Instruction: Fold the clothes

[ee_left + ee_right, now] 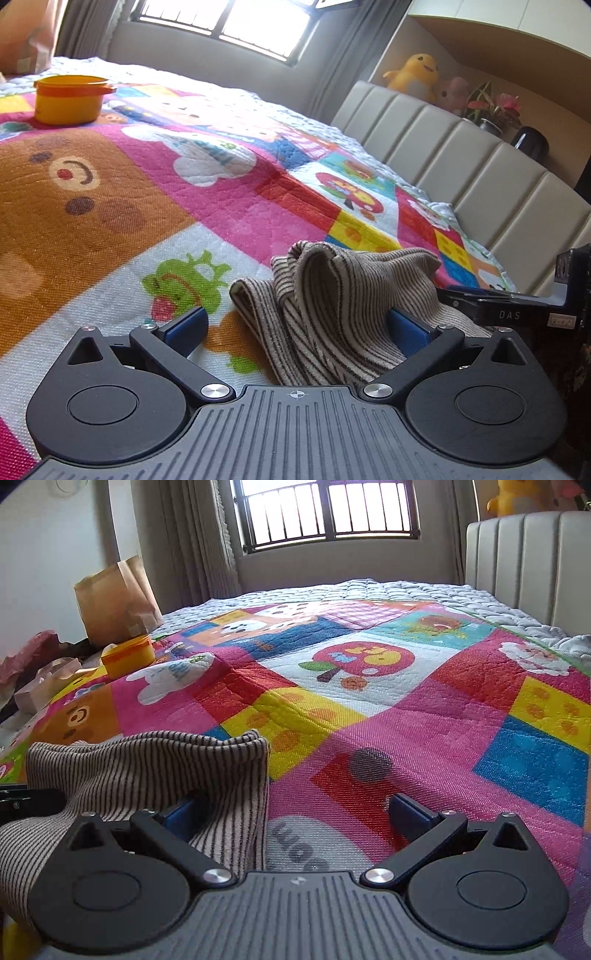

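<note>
Striped cloth (343,306), beige with thin dark lines, lies bunched on the colourful quilt (122,192) that covers the bed, right in front of both tools. The left tongs (306,325) stand wide open, with the cloth heaped between the blue pads; its folds lie against the right-hand pad (408,330), while the left-hand pad is clear of it, over bare quilt. The right tongs (295,814) are also spread wide and grip nothing: in that view the striped cloth (147,764) covers the left-hand pad (181,814), and the other pad sits above the pink and red squares of the quilt (443,731).

Further off on the quilt stands a yellow tub (70,98) with an orange lid shut on it, so its contents cannot be seen. Beyond it, at the bed's edge, a brown paper bag (114,598) stands upright; what it holds is not visible either. A padded headboard (461,162) runs along one side, with a yellow plush toy (415,75) on the shelf behind.
</note>
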Action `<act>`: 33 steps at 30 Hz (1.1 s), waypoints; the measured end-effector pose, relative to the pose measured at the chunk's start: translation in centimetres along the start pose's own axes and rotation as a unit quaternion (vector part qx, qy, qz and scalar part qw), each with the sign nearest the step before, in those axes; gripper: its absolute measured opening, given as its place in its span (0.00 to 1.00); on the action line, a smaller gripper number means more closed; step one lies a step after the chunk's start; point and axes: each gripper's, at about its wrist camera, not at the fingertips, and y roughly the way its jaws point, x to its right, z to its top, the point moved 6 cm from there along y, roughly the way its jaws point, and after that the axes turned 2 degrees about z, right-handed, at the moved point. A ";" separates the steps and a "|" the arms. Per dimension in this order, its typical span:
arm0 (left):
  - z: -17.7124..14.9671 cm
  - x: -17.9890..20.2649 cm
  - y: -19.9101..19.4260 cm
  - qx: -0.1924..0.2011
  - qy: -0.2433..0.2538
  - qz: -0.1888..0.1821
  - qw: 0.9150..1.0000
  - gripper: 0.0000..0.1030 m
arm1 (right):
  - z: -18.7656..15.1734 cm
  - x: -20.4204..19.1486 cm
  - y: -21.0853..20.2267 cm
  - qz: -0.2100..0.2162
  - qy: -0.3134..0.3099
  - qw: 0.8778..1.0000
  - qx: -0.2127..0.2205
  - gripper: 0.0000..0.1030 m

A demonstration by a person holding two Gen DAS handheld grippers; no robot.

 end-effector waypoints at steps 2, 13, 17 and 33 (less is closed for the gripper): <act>0.0 0.0 0.0 0.001 0.000 0.000 1.000 1.00 | 0.0 -0.1 -0.1 0.000 0.000 1.000 0.003 1.00; -0.1 -0.1 -0.2 0.006 -0.004 -0.003 1.000 1.00 | -0.6 0.5 -1.4 0.017 0.056 0.998 0.019 1.00; -0.1 -0.1 -0.2 0.007 -0.005 -0.004 1.000 1.00 | -1.9 2.0 -3.1 0.070 0.136 0.987 0.047 1.00; -0.1 -0.2 -0.3 0.010 -0.008 -0.008 1.000 1.00 | -2.0 0.6 -3.8 0.054 0.132 0.990 -0.001 1.00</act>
